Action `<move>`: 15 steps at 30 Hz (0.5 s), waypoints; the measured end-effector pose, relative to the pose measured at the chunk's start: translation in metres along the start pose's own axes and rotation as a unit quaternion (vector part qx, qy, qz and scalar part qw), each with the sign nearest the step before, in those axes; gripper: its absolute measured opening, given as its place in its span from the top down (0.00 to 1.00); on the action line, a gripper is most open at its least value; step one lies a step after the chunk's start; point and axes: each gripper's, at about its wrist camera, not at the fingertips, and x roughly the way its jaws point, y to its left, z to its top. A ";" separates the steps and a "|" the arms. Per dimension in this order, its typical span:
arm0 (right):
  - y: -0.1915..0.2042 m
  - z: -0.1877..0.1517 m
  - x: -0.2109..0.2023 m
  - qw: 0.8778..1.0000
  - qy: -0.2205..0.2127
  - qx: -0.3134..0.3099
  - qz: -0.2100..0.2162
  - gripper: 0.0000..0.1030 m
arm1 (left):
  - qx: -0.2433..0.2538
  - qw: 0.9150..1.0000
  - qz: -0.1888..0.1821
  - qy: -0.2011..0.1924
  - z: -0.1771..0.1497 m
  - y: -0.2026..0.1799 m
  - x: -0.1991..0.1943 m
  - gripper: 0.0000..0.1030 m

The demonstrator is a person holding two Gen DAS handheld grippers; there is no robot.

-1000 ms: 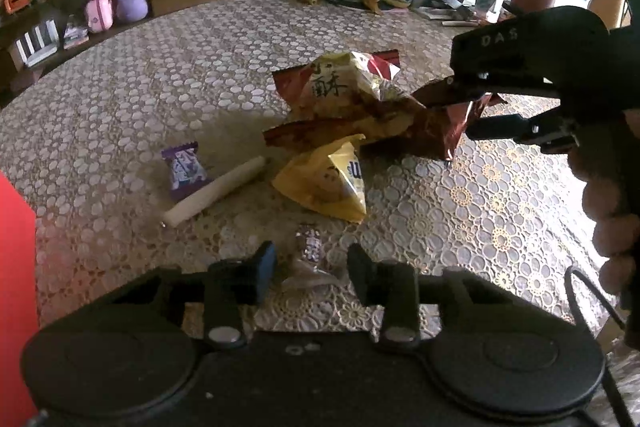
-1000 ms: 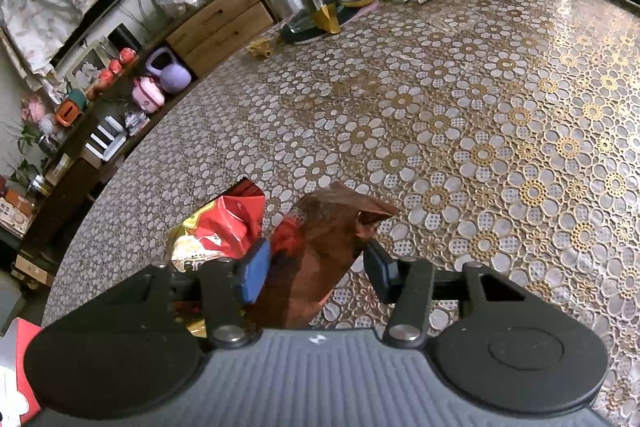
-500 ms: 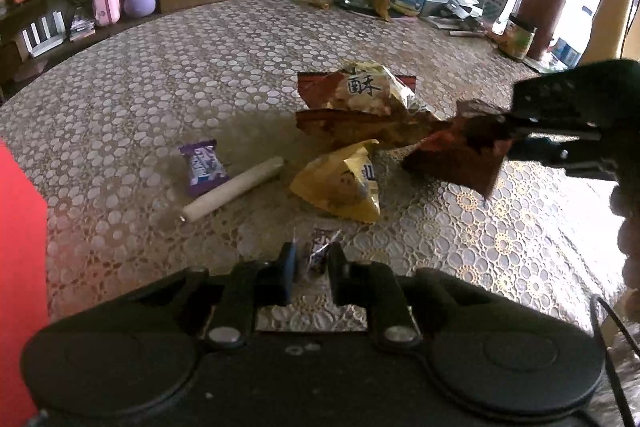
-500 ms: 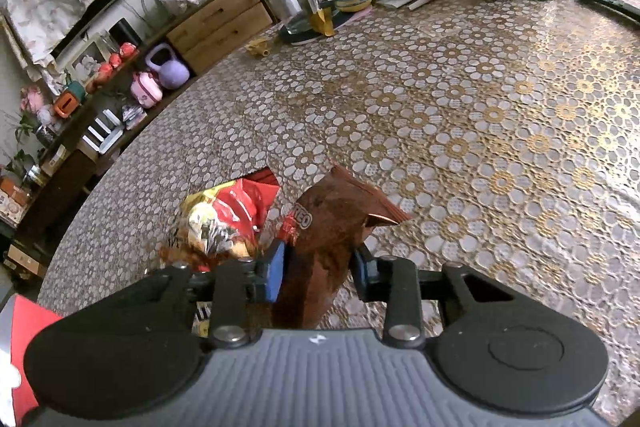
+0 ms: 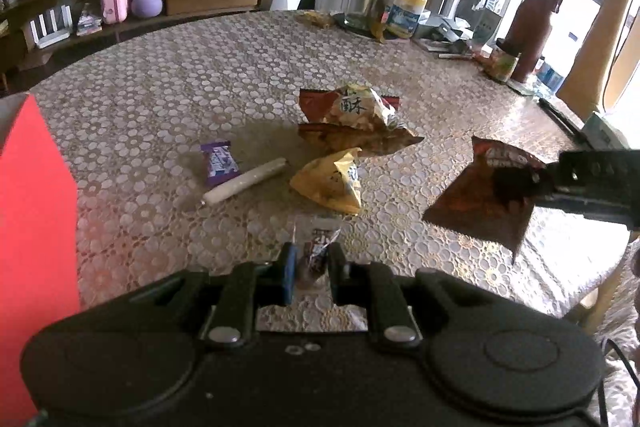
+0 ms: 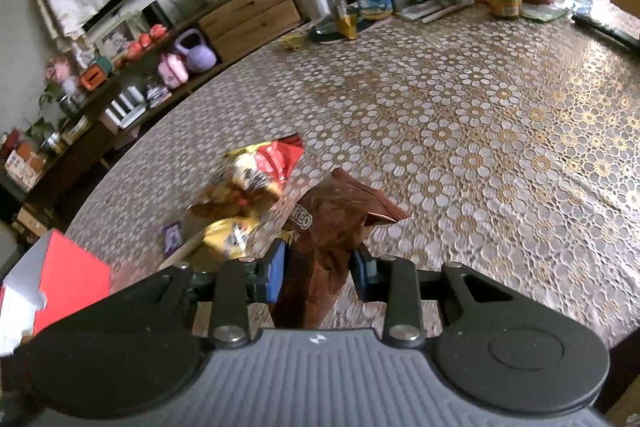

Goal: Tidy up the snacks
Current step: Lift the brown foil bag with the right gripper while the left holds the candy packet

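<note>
Clamped in the left gripper [image 5: 311,265], nearest, a small candy wrapper [image 5: 316,255] has just been lifted off the table [image 5: 160,99]; the right gripper [image 6: 318,267], its jaws having just been closing, is shut on a brown Oreo bag [image 6: 336,219], raised clear of the pile. Two snacks are thus in hand. Left on the cloth beyond: one yellow packet [image 5: 330,181], one purple candy [image 5: 219,162], one white stick [image 5: 244,181], two red-brown bags [image 5: 352,123]. One red box [image 5: 32,195] is seen at the near left.
</note>
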 end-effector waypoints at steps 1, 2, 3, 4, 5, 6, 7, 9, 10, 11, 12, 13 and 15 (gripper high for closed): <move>0.003 -0.003 -0.005 1.000 -0.001 -0.005 0.003 0.68 | -0.001 1.000 0.002 0.001 -0.001 0.000 -0.004 0.87; 0.006 -0.005 -0.011 1.000 -0.001 -0.011 0.007 0.68 | -0.003 1.000 0.005 0.002 -0.002 0.001 -0.008 0.87; 0.010 -0.007 -0.016 1.000 0.000 -0.018 0.010 0.68 | -0.005 1.000 0.007 0.002 -0.003 0.002 -0.012 0.87; 0.013 -0.009 -0.021 1.000 0.000 -0.025 0.012 0.68 | -0.006 1.000 0.007 0.002 -0.005 0.002 -0.016 0.87; 0.017 -0.012 -0.027 0.999 -0.001 -0.032 0.014 0.68 | -0.008 1.000 0.006 0.000 -0.006 0.003 -0.020 0.87; 0.021 -0.014 -0.031 0.999 -0.001 -0.037 0.016 0.68 | -0.008 1.000 0.006 -0.002 -0.007 0.004 -0.025 0.87; 0.024 -0.015 -0.035 0.999 -0.002 -0.041 0.019 0.68 | -0.009 1.000 0.006 -0.004 -0.007 0.005 -0.030 0.87; 0.031 -0.019 -0.044 0.998 -0.003 -0.049 0.025 0.68 | -0.014 1.000 0.006 -0.008 -0.009 0.008 -0.039 0.87; 0.034 -0.021 -0.048 0.998 -0.003 -0.052 0.028 0.69 | -0.015 1.000 0.006 -0.011 -0.009 0.009 -0.044 0.87; 0.038 -0.024 -0.052 0.998 -0.002 -0.056 0.033 0.70 | -0.017 1.000 0.005 -0.014 -0.009 0.010 -0.049 0.87; 0.042 -0.027 -0.056 0.998 -0.002 -0.060 0.036 0.70 | -0.019 1.000 0.005 -0.016 -0.009 0.011 -0.053 0.87; 0.047 -0.029 -0.060 0.997 -0.002 -0.065 0.039 0.71 | -0.020 1.000 0.004 -0.019 -0.009 0.012 -0.058 0.87; 0.055 -0.033 -0.066 0.996 -0.002 -0.075 0.046 0.74 | -0.022 0.999 0.003 -0.025 -0.010 0.014 -0.068 0.87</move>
